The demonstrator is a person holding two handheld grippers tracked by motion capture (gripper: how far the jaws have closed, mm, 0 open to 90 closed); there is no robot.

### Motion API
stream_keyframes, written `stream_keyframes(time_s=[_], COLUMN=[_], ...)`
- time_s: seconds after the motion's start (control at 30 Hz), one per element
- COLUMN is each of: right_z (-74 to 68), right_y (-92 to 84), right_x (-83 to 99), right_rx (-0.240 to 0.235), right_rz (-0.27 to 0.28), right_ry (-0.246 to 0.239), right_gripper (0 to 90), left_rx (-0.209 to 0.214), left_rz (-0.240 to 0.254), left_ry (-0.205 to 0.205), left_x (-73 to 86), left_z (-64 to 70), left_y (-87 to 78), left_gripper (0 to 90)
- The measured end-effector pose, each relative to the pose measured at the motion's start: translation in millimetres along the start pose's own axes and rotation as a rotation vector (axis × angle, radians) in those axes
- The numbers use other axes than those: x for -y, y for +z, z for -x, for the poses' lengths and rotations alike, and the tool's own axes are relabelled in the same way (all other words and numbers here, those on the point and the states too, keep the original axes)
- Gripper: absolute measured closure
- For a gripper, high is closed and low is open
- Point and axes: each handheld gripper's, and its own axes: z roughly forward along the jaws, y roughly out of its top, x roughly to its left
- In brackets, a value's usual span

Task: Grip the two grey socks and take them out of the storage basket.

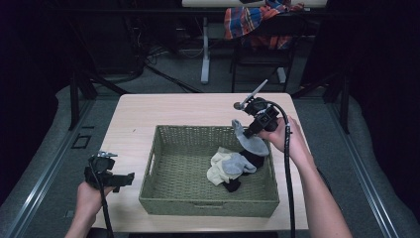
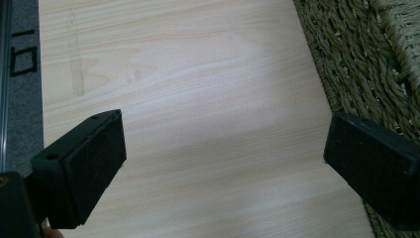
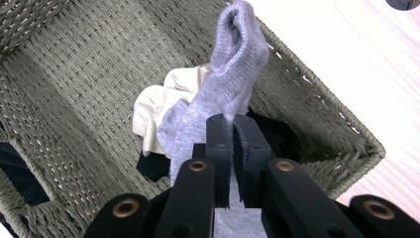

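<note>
**Q:** Jaws, both sides?

**A:** My right gripper (image 3: 233, 148) has its jaws pinched tight on the grey sock (image 3: 233, 64); in the right gripper view the knit runs between the pads and stands up past the tips, with more of it hanging below. My left gripper (image 2: 223, 163) has jaws spread wide with nothing between them, held over bare table (image 2: 188, 74) just beside the basket's outer wall.

**Q:** Where is the sock in the scene?

**A:** High view: grey sock (image 1: 247, 139) held above the right end of the woven basket (image 1: 208, 206), its lower part draping toward the pile inside. Right gripper (image 1: 260, 121) sits over the basket's right rim; left gripper (image 1: 111, 176) is well apart, off the basket's left side.

**Q:** Handling notes?

**A:** Judged light, soft and limp; not fragile, not slippery. It will sag and swing from wherever I pinch it. A grip through doubled-over fabric, as now, looks safest; a single edge could slide out.

**Q:** Surroundings, obstructions?

**A:** Beneath it lie a cream sock (image 1: 218, 168) and dark socks (image 1: 233, 184), touching the grey pile. The trailing end could drag them or catch on the wicker rim. The table (image 1: 148, 111) around the basket is bare.
</note>
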Motion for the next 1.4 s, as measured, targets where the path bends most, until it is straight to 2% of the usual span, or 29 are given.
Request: stream_keyframes(time_s=[0.4,0.83,1.03,1.4], right_z=[1.3,7.0,14.7,33.2], right_y=[-13.3,-32.3,-41.9,-54.4], right_x=[-1.2,1.1,8.9,32.0], right_rx=[0.002,0.028,0.046,0.076], right_rz=[0.015,0.026,0.024,0.014], right_ry=[0.008,0.014,0.027,0.086], right_gripper=[86.3,86.3,86.4,86.4], left_rx=[0.0,0.001,0.001,0.005], left_rz=[0.002,0.001,0.001,-0.005], left_ry=[-0.003,0.0,-0.001,0.002], left_x=[0.0,-0.1,-0.1,-0.2], left_z=[0.5,0.2,0.2,0.4], left_y=[-0.3,-0.1,0.0,-0.7], left_gripper=[3.0,3.0,3.0,2.9])
